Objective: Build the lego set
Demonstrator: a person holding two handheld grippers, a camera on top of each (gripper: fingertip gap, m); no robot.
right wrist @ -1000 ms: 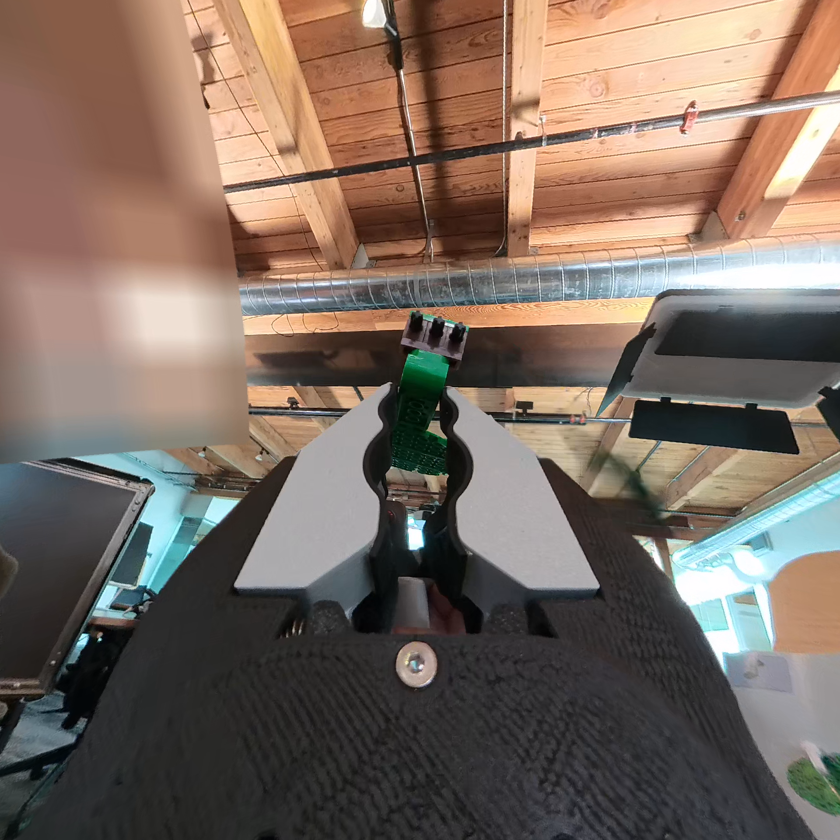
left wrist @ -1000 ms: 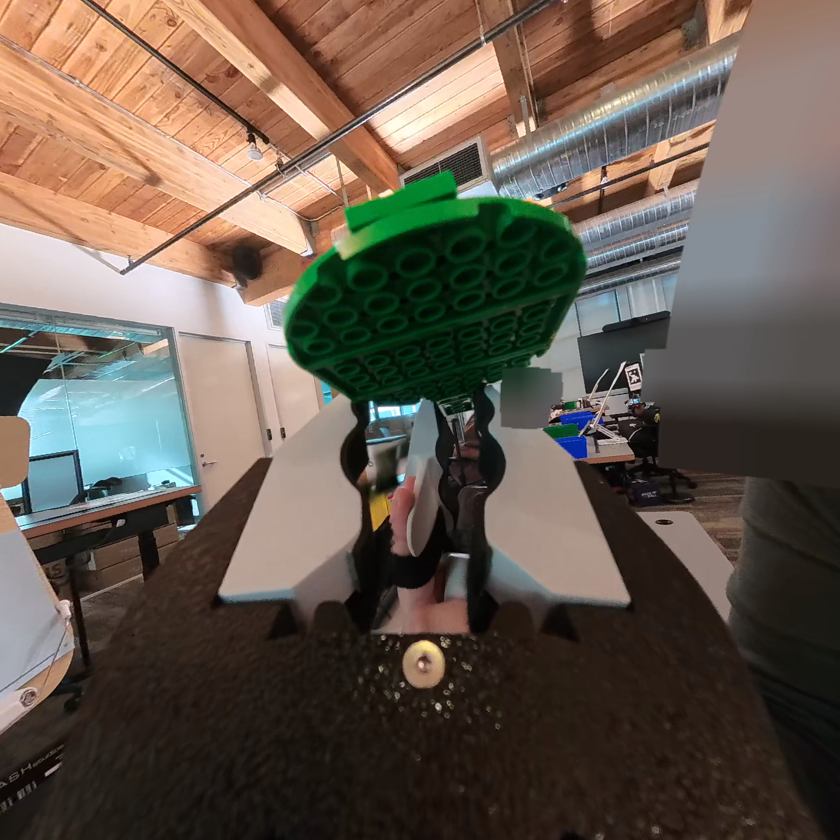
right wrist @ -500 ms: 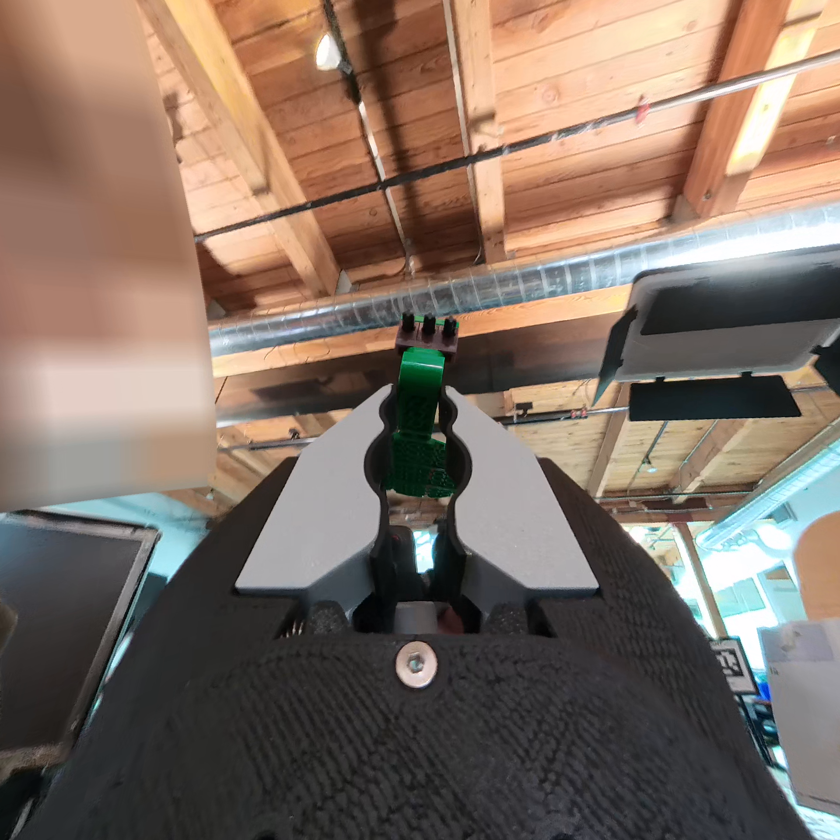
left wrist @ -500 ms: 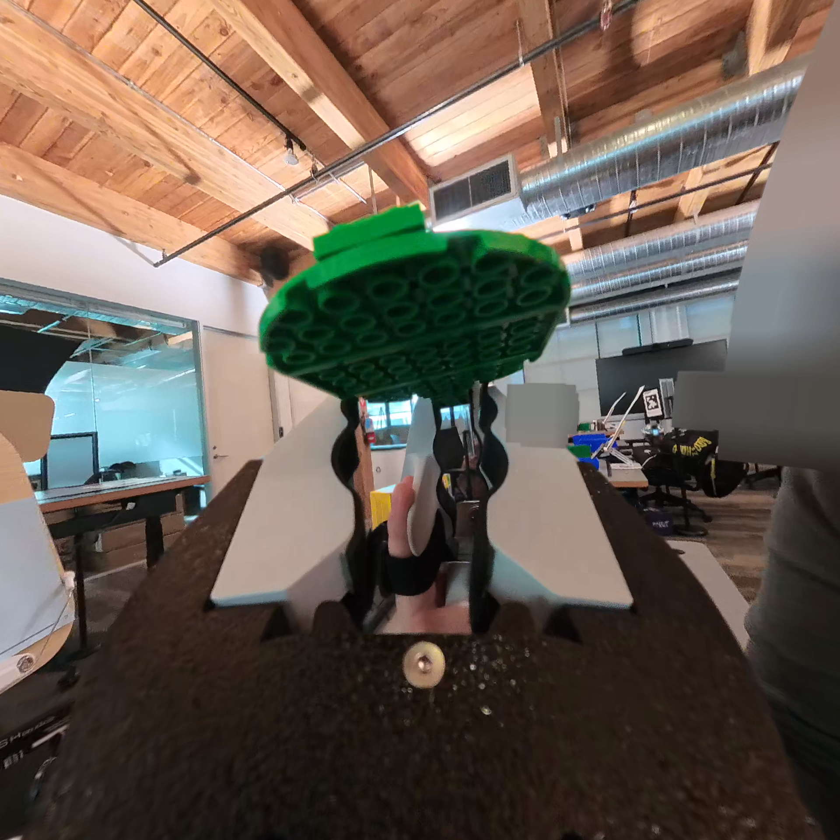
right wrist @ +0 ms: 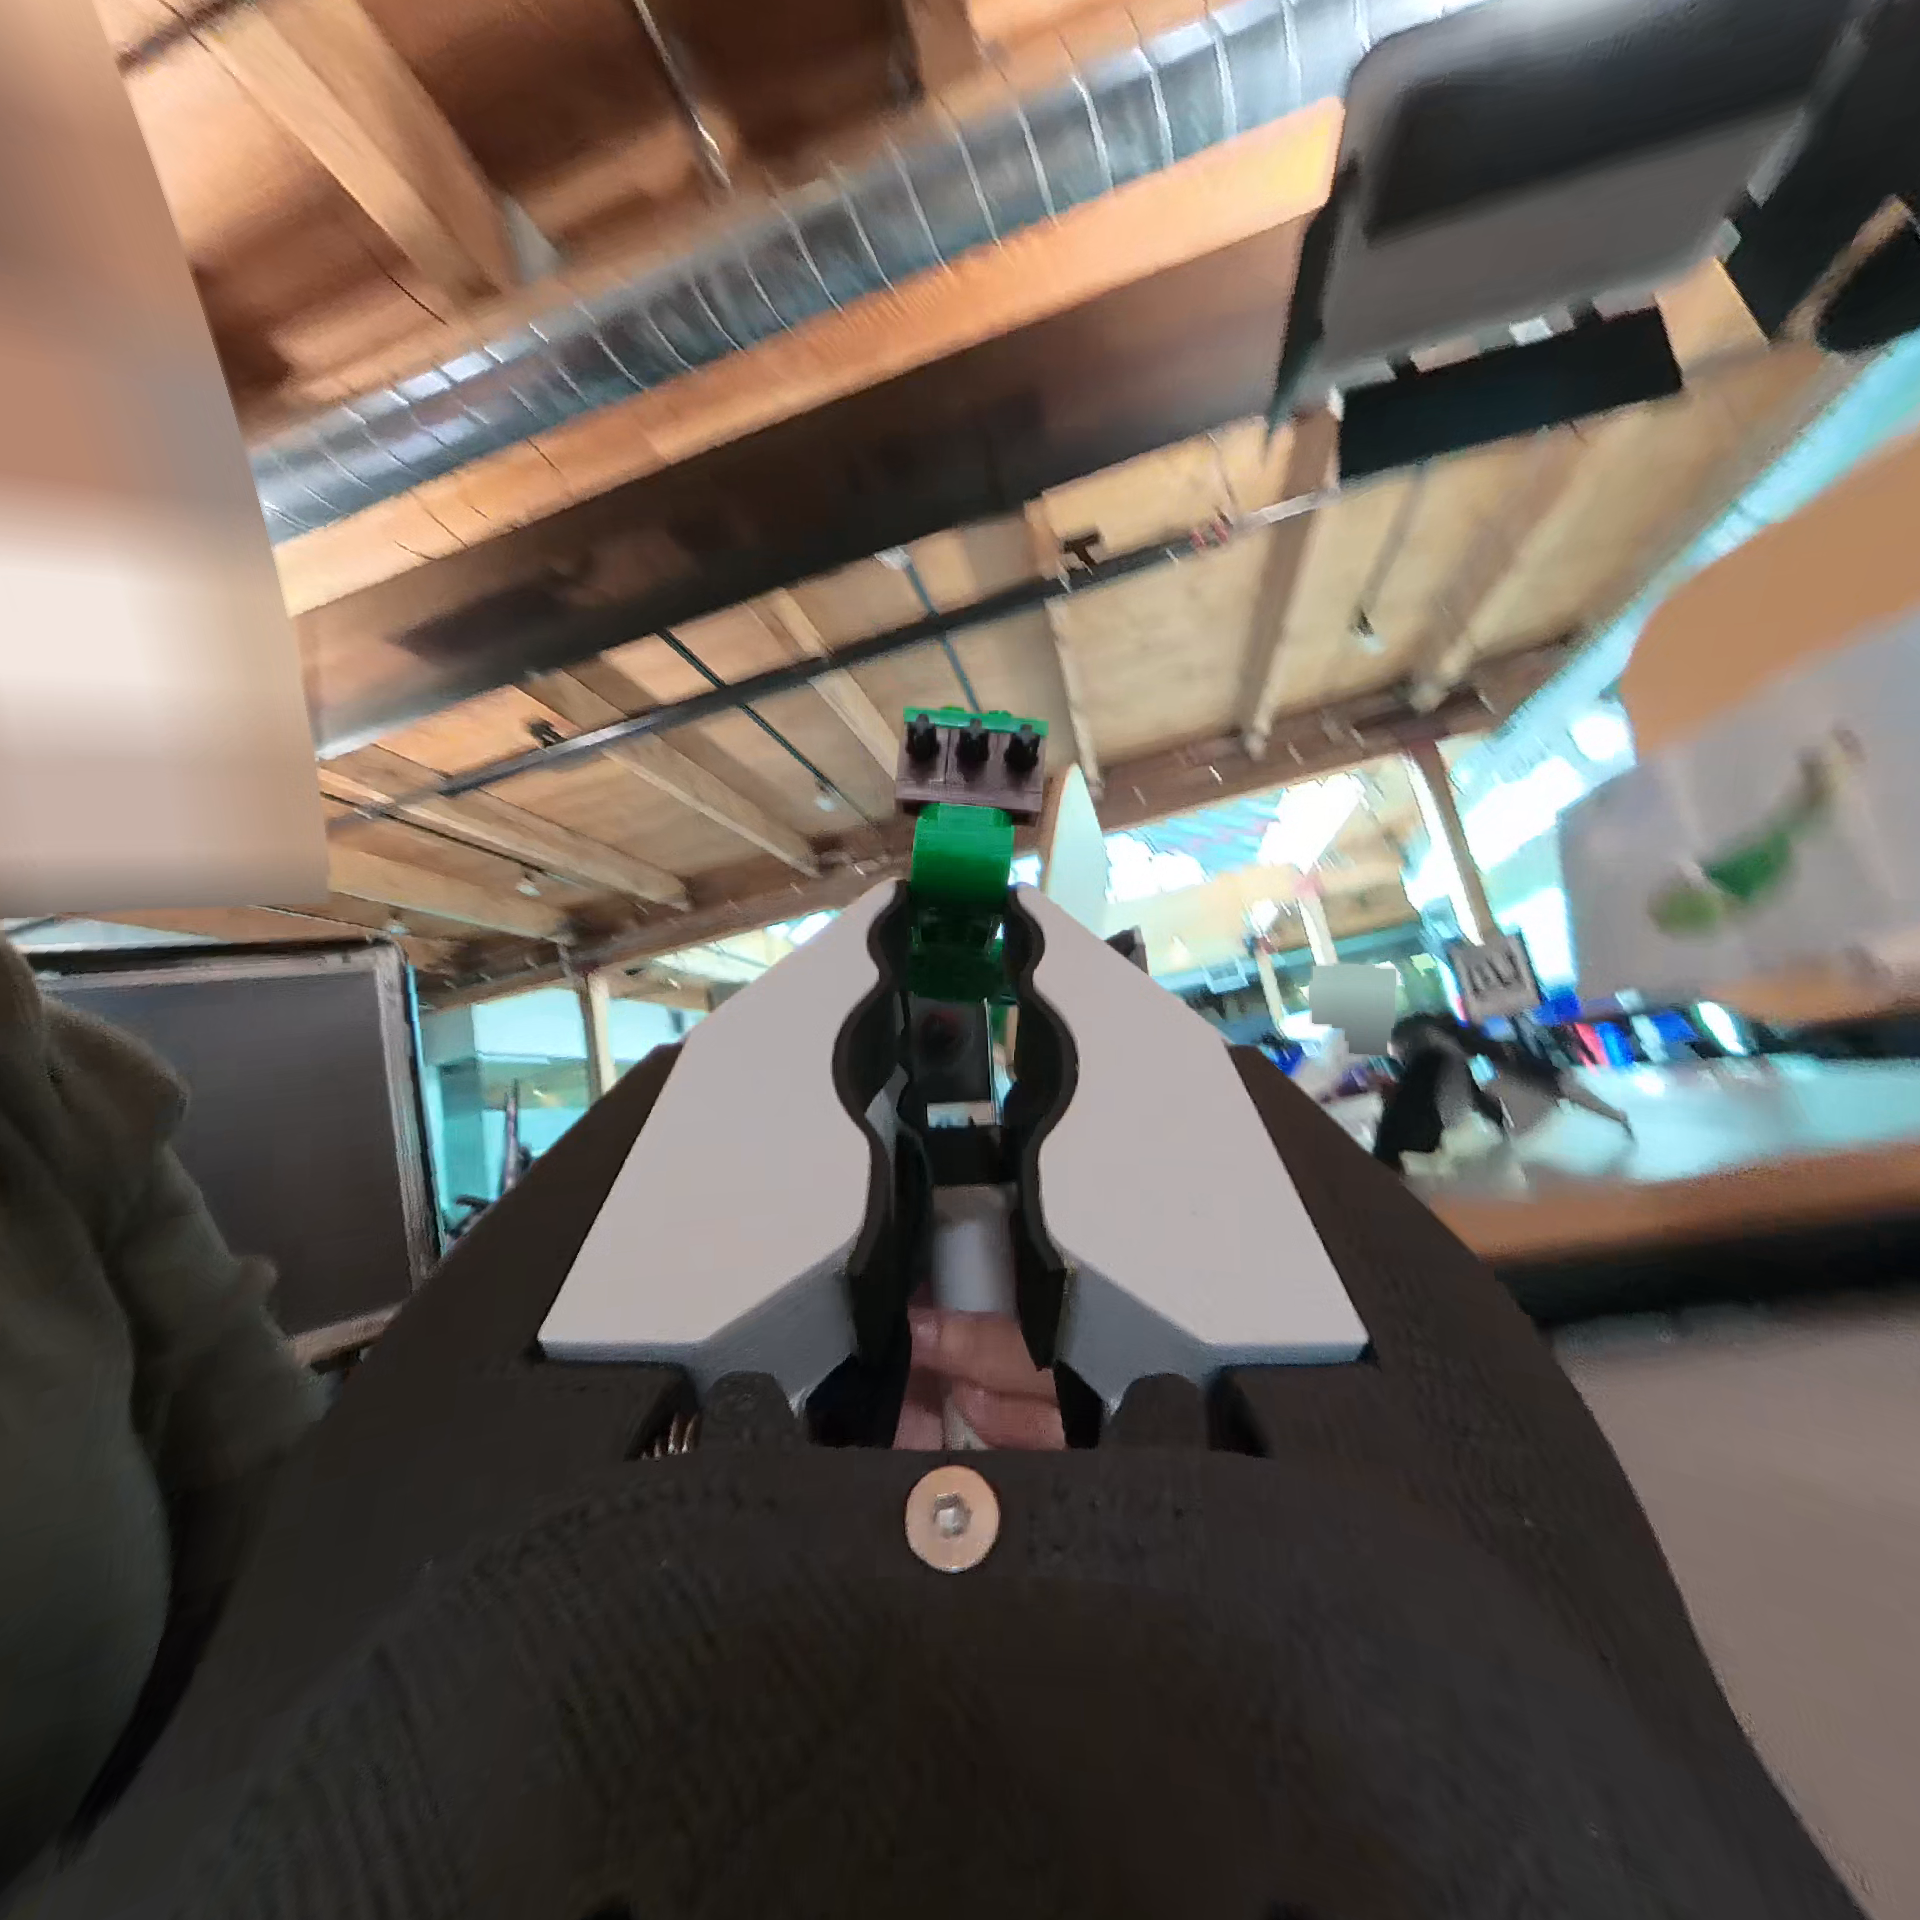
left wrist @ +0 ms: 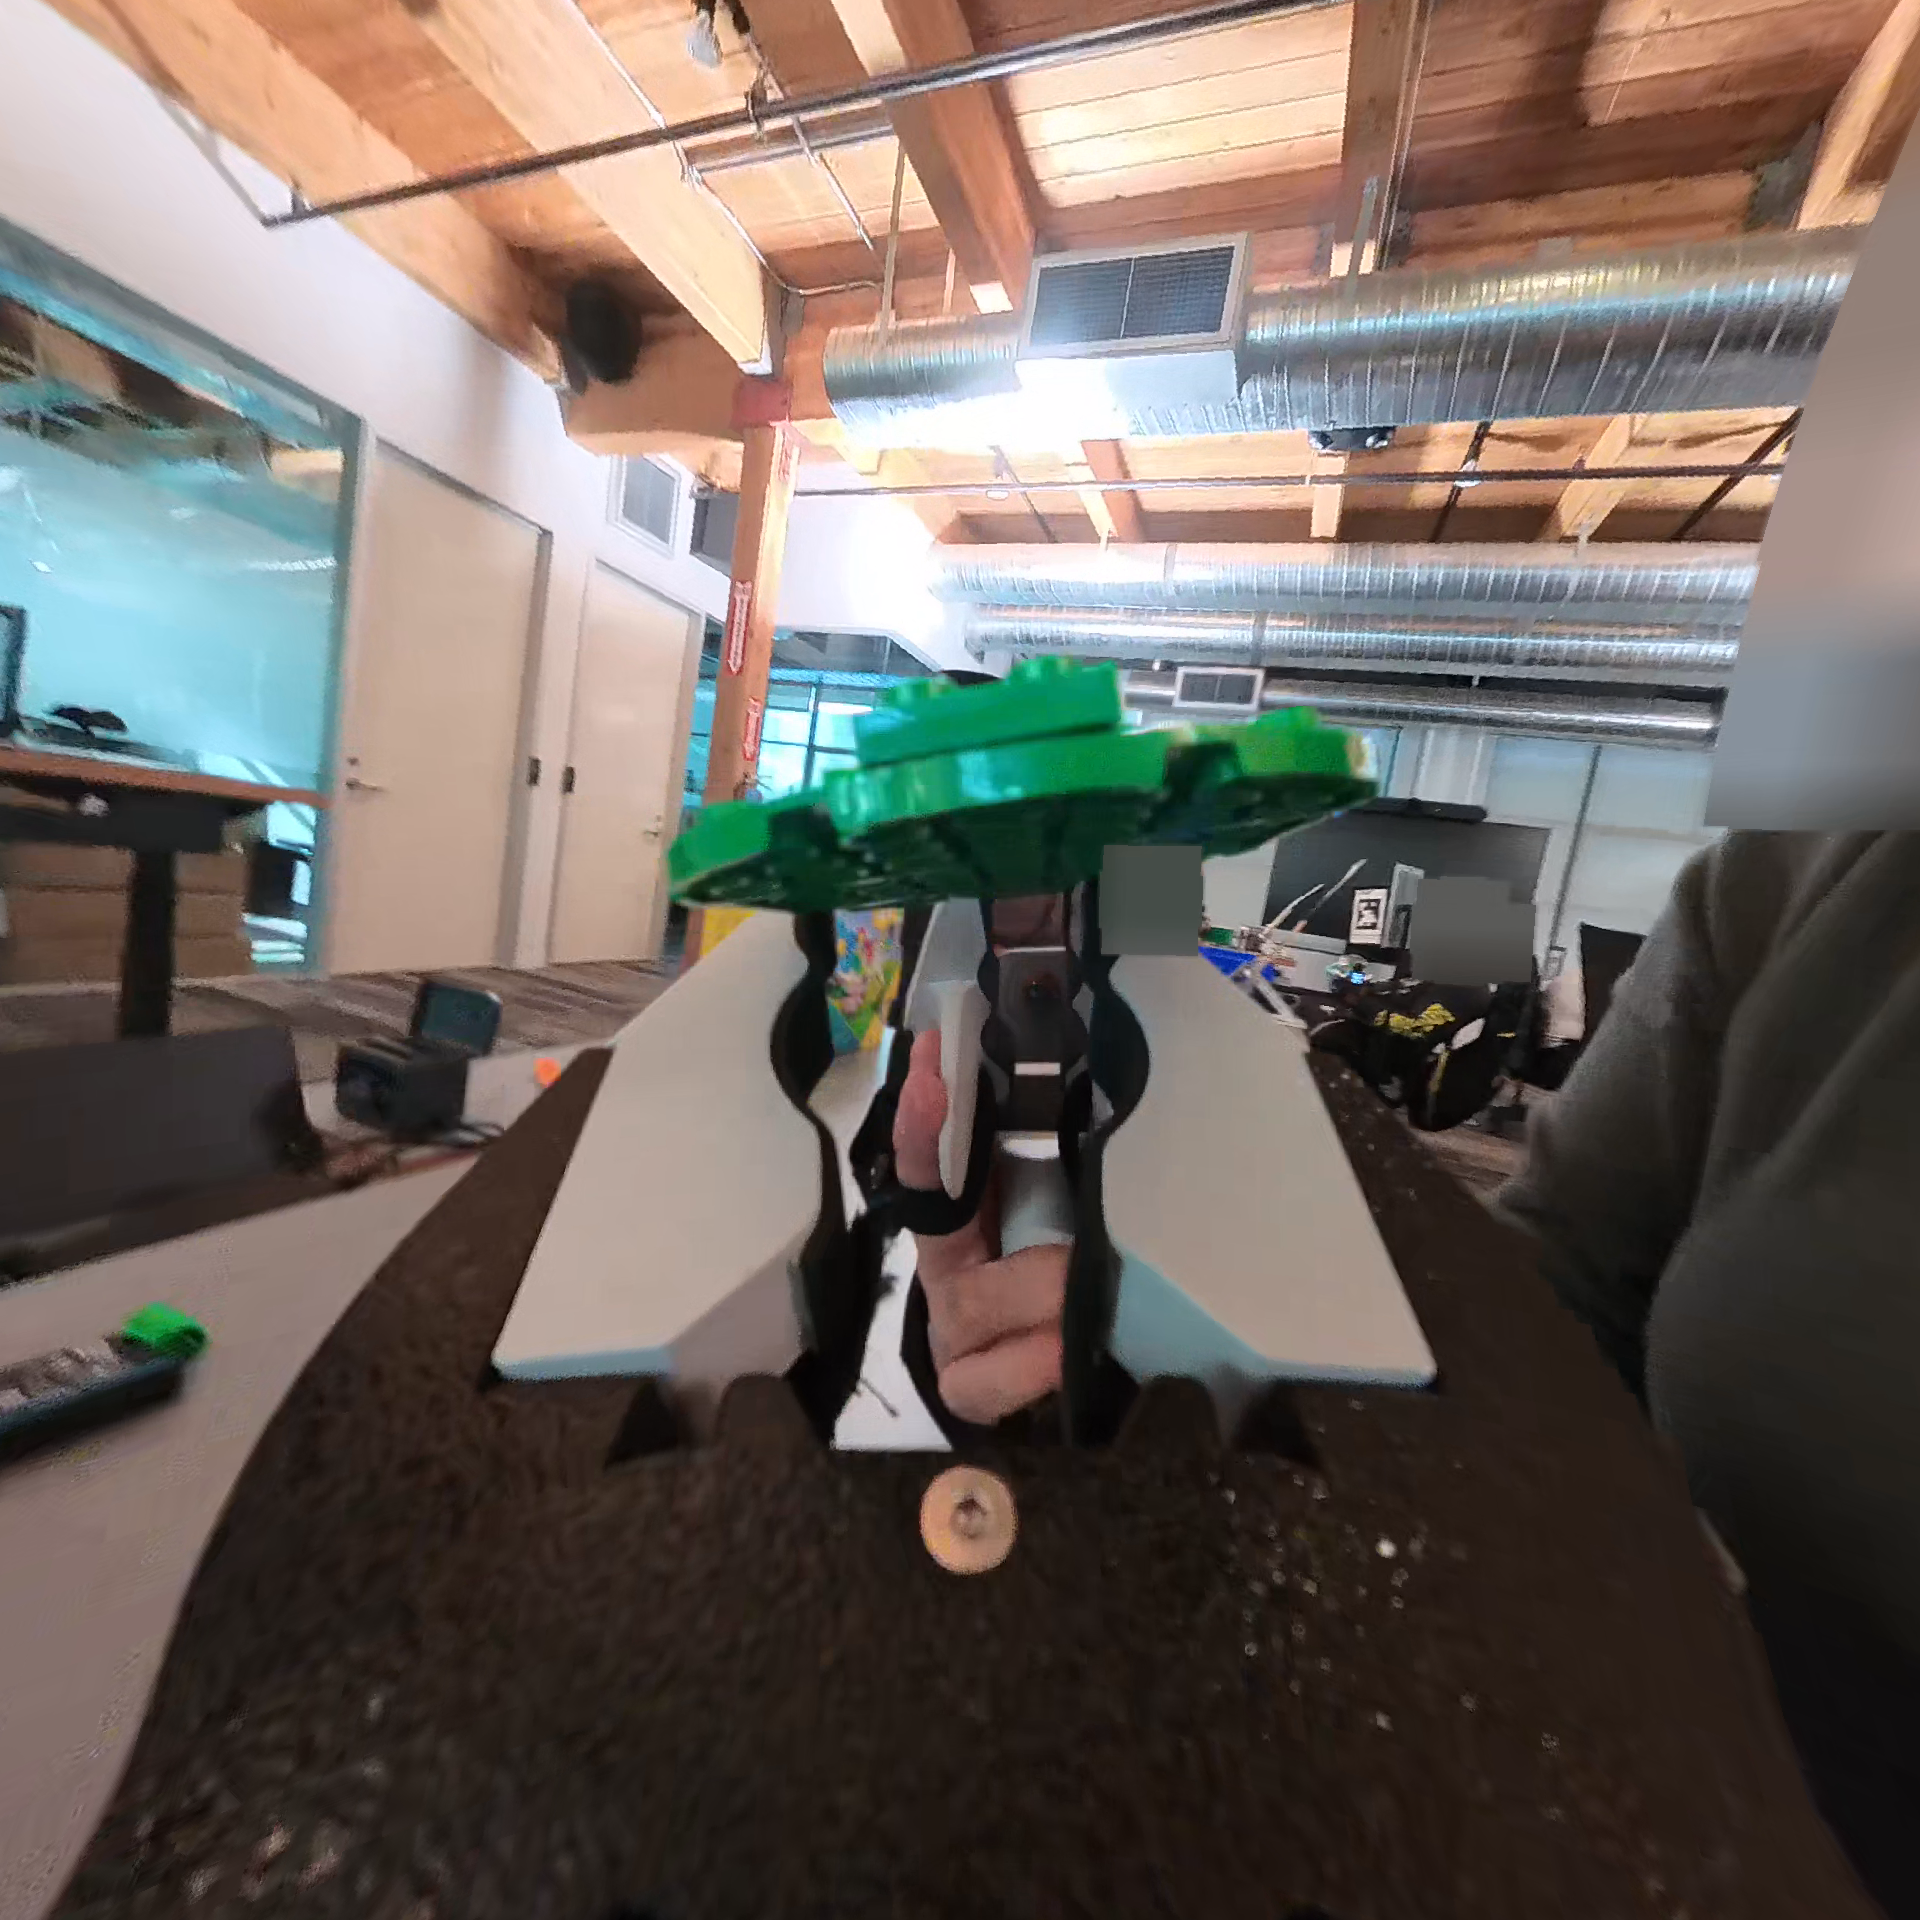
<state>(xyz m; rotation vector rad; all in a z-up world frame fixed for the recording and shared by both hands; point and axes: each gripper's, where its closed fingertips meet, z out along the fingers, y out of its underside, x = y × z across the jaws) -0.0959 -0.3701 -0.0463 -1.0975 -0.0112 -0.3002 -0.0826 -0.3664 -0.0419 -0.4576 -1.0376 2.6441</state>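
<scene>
The left gripper (left wrist: 951, 935) is raised above a grey table (left wrist: 125, 1538), its jaws parted by a moderate gap. A round green plate (left wrist: 1023, 821), seen nearly edge-on and roughly level, sits directly at the fingertips, with a smaller green brick (left wrist: 987, 717) stacked on its top face. Whether the jaws actually clamp the plate cannot be told, because the contact point is hidden beneath the plate's underside. A loose green piece (left wrist: 164, 1330) lies on the table at far left, well apart from the gripper. The right gripper (right wrist: 956, 935) points upward toward the wooden ceiling and is closed on a narrow green part (right wrist: 958, 883). This part stands upright between the fingertips and projects beyond them. A brown plate (right wrist: 971, 774) with three dark studs caps its far end. The right wrist view is motion-blurred.
</scene>
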